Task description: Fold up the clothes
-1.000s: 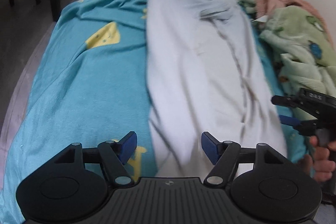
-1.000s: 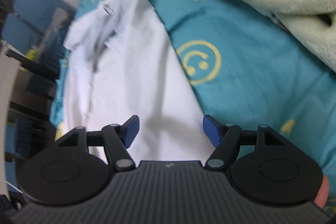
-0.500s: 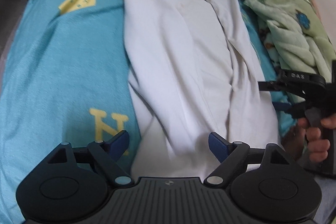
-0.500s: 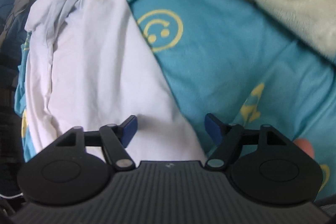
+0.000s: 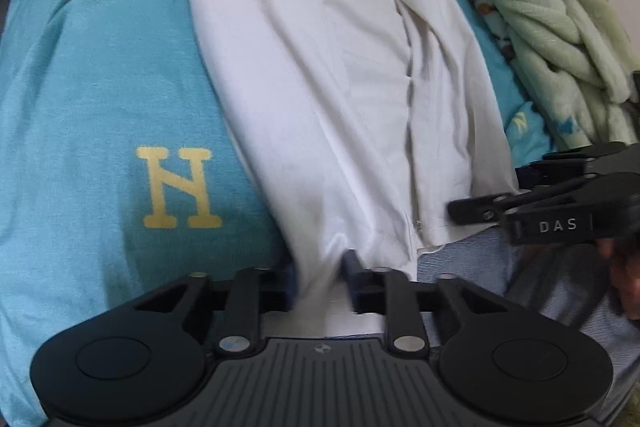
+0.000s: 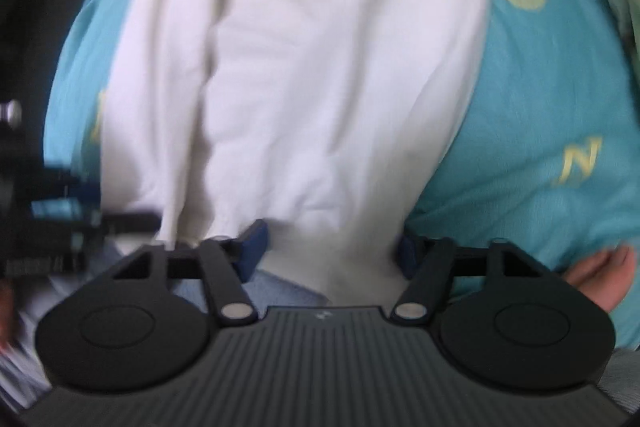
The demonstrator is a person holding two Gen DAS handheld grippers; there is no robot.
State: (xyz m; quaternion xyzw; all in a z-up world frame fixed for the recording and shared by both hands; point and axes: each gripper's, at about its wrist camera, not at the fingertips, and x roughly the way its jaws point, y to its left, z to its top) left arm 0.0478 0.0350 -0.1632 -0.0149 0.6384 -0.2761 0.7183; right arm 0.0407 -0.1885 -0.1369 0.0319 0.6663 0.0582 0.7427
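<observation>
A white shirt (image 5: 340, 67) lies lengthwise on the bed, its hem toward me. My left gripper (image 5: 322, 273) is at the hem's left part. Its jaws are closing, and a bunch of white fabric is pinched between the blue pads. In the right wrist view the shirt (image 6: 320, 67) fills the middle, blurred. My right gripper (image 6: 330, 249) straddles the hem's right part. Its jaws are closing with fabric between them, but the pads still stand well apart. From the left wrist view, the right gripper (image 5: 486, 189) shows side-on at the shirt's right hem corner.
A teal bedsheet (image 5: 100, 107) with yellow letters covers the bed. A green fleece blanket (image 5: 560, 47) is heaped along the right side. Blue-and-white striped cloth (image 5: 500, 267) lies at the near edge. A person's fingers (image 6: 600, 271) hold the right gripper.
Both grippers came down to the shirt's near hem. The left jaws went from wide apart to pinching the fabric. The right gripper rolled and slid over the hem, its jaws narrowing.
</observation>
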